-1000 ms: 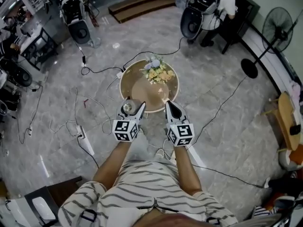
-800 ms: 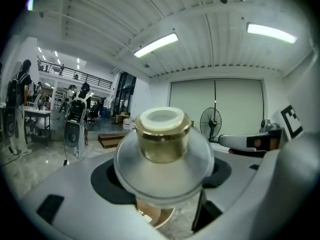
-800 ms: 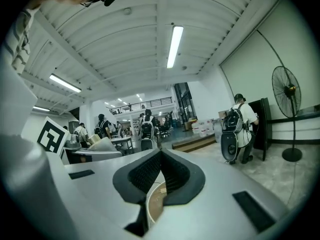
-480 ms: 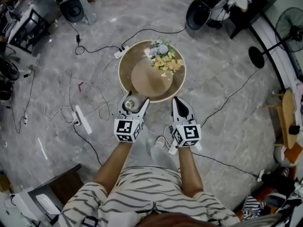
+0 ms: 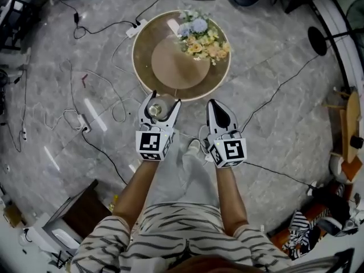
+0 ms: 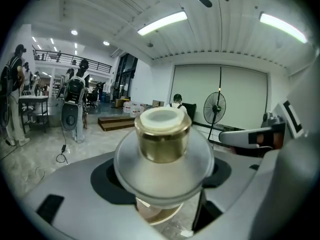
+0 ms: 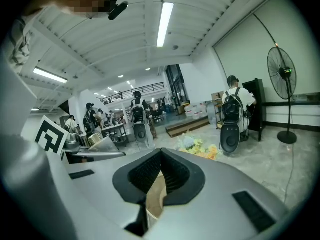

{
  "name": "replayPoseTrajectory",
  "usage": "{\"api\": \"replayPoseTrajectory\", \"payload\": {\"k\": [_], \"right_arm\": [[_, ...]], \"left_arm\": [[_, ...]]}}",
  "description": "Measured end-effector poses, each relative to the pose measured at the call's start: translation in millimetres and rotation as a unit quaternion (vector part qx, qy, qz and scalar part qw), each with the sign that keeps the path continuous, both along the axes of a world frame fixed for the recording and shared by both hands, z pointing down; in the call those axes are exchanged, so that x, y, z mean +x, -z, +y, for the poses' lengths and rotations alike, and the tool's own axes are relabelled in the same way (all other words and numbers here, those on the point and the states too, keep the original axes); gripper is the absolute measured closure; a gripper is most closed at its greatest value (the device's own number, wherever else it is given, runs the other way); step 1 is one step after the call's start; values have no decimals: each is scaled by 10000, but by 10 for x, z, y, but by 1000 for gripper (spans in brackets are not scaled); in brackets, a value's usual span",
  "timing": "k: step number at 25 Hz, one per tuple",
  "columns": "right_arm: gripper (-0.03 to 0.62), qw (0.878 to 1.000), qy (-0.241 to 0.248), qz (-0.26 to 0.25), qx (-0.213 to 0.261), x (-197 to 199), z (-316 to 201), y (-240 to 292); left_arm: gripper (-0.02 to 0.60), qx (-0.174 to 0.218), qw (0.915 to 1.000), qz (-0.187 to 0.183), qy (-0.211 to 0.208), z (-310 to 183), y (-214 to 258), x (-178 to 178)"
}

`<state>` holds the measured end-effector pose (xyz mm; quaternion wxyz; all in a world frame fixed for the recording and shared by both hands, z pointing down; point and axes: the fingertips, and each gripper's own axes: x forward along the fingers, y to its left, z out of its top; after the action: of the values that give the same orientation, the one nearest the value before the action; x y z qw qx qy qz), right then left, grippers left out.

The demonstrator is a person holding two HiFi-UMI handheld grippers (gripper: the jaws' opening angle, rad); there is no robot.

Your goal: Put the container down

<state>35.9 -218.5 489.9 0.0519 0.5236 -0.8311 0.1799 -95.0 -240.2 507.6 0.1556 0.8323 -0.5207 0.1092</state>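
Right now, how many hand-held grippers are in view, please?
2. The left hand-held gripper holds the container near the table; the right hand-held gripper, shut, is beside it.

the container (image 6: 162, 149) is a small round jar with a frosted clear body that bulges wide under a gold collar and a white cap. it stands upright, clamped between the jaws of the left gripper (image 5: 163, 99), with a pad on each side.

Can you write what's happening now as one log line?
left gripper: shut on container | right gripper: shut, empty | container: not yet on round table
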Motion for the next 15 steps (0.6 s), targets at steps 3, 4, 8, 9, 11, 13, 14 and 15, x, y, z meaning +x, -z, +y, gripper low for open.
{"api": "replayPoseTrajectory", "payload": {"k": [3, 4, 8, 9, 11, 13, 14, 15], "right_arm": [[586, 9999, 2, 13, -139, -62, -56, -230], [586, 9999, 7, 28, -165, -79, -81, -301], [586, 9995, 25, 131, -291, -105, -173, -645], [586, 9993, 9, 158, -324, -97, -195, -729], [586, 9991, -36, 172, -385, -77, -217, -877], [586, 9988, -59, 152, -462, -61, -204, -1012], [586, 9986, -61, 147, -502, -53, -195, -1081], [586, 9984, -62, 147, -540, -47, -188, -1150]], "left_arm": [[252, -82, 9999, -74, -58, -90, -258, 19], [252, -99, 9999, -106, -79, -127, -345, 25], [252, -237, 9993, -227, -160, -244, -761, 50], [252, -269, 9992, -235, -180, -272, -857, 61], [252, -311, 9988, -288, -231, -318, -1031, 91], [252, -361, 9984, -359, -264, -348, -1211, 129], [252, -392, 9981, -384, -269, -366, -1304, 150], [252, -423, 9979, -410, -274, -387, -1399, 171]]}}
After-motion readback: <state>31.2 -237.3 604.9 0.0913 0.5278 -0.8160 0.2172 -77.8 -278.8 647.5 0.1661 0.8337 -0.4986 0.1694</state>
